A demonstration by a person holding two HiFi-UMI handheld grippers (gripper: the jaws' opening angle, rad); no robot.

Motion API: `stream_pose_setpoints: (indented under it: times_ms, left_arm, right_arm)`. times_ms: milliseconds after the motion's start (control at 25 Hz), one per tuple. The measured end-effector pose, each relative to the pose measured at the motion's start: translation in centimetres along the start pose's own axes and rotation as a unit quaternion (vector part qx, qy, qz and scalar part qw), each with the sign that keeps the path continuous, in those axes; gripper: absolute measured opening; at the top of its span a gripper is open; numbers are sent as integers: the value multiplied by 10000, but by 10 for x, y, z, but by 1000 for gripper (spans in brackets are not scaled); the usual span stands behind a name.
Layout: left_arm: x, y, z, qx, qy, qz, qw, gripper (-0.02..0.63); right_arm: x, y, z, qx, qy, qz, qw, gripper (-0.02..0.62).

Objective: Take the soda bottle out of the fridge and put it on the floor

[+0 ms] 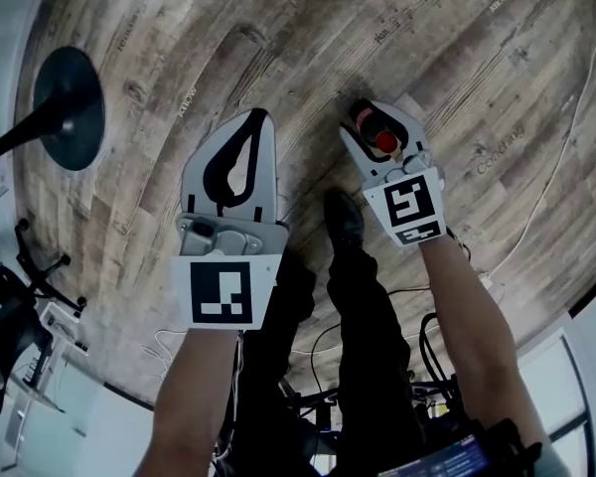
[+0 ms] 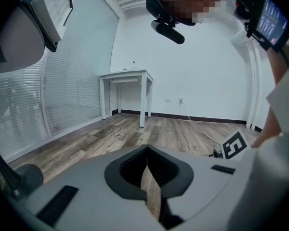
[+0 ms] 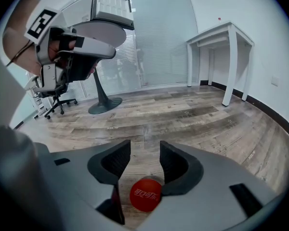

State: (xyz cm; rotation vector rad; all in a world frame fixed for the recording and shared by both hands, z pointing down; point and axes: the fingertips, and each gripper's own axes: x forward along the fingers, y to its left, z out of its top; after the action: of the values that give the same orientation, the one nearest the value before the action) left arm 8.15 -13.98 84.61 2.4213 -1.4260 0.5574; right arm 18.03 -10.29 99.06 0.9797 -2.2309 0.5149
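A soda bottle (image 1: 386, 142), red cap (image 3: 146, 194) facing up, stands on the wood-plank floor (image 1: 477, 68) right of centre in the head view. It sits between the fingers (image 3: 176, 165) of the right gripper (image 1: 382, 117), which are spread apart and not clamped on it. At left, the left gripper (image 1: 257, 119) hovers over bare planks, its fingers (image 2: 125, 170) closed together on nothing. The person's dark shoe (image 1: 343, 217) rests between the two tools.
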Motion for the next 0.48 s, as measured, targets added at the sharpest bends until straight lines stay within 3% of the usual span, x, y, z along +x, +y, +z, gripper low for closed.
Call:
stream_pose_setpoints:
  times_ms: [240,480]
  left_arm:
    - [-6,2,18,-6,-162,9,9999,17]
    - [-19,0,56,80,-381,-6,9992,17]
  right_arm:
    - [-14,0,26,-25,-197,-139,9997,206]
    - [-50,-5,87,31,-695,-478,9964,195]
